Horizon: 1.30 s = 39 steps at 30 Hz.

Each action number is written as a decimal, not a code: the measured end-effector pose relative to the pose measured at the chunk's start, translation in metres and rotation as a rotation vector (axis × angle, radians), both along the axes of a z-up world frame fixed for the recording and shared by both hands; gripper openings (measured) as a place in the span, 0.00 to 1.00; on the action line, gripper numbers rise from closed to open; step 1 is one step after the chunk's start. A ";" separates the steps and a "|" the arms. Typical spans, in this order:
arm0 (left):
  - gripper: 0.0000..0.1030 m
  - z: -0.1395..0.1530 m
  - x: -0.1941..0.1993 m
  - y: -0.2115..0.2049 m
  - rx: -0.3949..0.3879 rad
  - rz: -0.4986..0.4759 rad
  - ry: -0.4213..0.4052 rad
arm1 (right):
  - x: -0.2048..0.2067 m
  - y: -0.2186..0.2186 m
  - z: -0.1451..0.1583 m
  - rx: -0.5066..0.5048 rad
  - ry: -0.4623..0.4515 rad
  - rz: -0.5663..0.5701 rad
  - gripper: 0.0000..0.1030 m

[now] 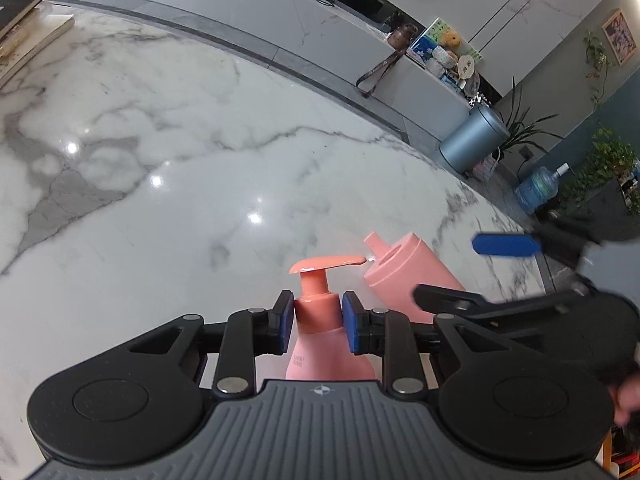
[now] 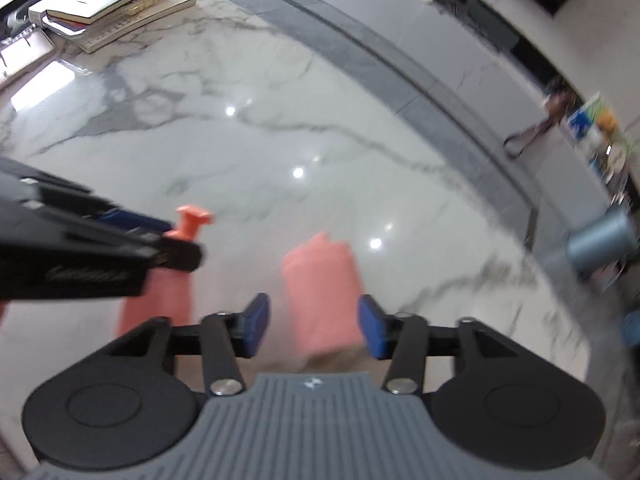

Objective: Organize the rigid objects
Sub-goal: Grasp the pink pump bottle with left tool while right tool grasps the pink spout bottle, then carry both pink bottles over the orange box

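The left claw (image 1: 318, 322) squeezes the neck of the pink pump bottle (image 1: 326, 344). The right claw (image 2: 312, 326) is wide open, with the pink cup (image 2: 324, 300) between its pads (image 2: 256, 320) but not pinched. The cup leans just beside the bottle on the marble table (image 1: 160, 160). Books (image 2: 116, 8) sit far off at the table's edge. I think the tidying is only partly done. Both pink things still need a neat spot.
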<state>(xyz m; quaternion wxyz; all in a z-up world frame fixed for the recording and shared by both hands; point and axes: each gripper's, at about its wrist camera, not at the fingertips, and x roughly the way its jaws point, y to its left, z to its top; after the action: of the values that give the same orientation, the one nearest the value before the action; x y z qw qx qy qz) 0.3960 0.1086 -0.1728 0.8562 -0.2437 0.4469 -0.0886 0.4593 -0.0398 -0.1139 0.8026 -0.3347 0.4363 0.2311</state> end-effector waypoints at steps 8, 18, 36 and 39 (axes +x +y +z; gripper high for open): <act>0.27 0.003 0.000 0.006 -0.033 -0.020 -0.032 | 0.048 0.018 -0.032 -0.081 0.134 -0.014 0.68; 0.27 0.018 -0.020 0.003 -0.001 -0.109 -0.105 | 0.036 0.010 -0.028 0.009 0.173 -0.082 0.56; 0.27 0.045 -0.117 -0.030 0.301 -0.336 -0.153 | -0.115 -0.054 -0.008 0.476 0.179 -0.334 0.55; 0.27 0.047 -0.127 -0.037 0.350 -0.353 -0.145 | -0.141 -0.060 -0.012 0.511 0.186 -0.381 0.55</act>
<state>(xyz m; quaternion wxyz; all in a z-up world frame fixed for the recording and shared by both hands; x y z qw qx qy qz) 0.2688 0.0718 -0.1258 0.8864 -0.0029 0.4285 -0.1754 0.3181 -0.0996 -0.1258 0.8460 -0.0121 0.4905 0.2085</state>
